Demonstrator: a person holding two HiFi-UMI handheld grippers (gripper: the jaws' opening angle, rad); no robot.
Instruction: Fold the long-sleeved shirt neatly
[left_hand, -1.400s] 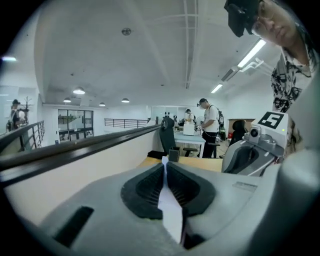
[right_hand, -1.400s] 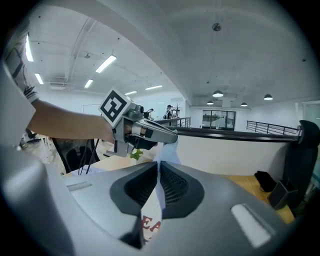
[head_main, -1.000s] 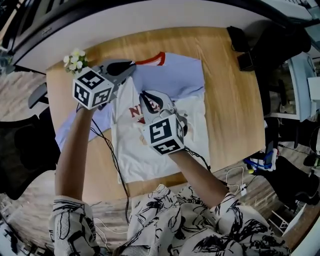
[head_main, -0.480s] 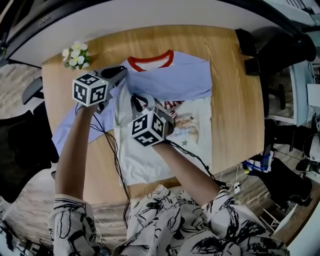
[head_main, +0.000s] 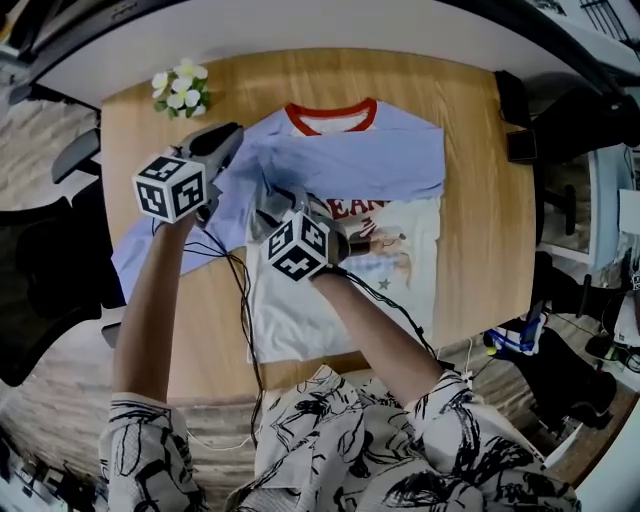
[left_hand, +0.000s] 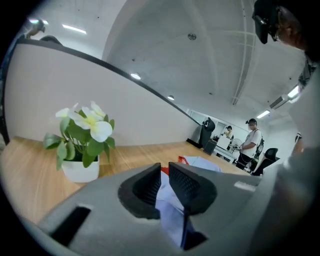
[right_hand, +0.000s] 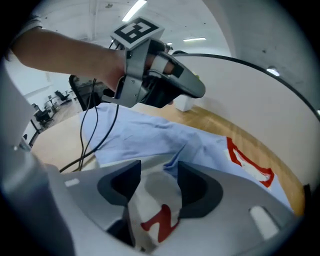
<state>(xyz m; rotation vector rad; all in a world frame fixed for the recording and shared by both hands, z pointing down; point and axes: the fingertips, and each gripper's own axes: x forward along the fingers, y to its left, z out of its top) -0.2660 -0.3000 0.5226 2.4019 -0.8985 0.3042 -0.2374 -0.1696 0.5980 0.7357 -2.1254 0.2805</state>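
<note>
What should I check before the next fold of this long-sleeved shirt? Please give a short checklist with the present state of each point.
1. Right hand-held gripper free of the cloth: ok. Its jaws have just been opening, and white cloth of the shirt stands between them, unpinched.
2. Left hand-held gripper grips: ok. Blue cloth is pinched, though its jaws have just been opening slightly.
3. Folded sleeve lies across the chest: ok.
4. Other sleeve folded: not ok. It lies spread toward the edge of the table.
5. Cables clear of the shirt: cannot tell.

shirt (head_main: 340, 290) hem part-hidden by forearm (head_main: 380, 325), bkgd people (left_hand: 250, 137) too small to tell
</note>
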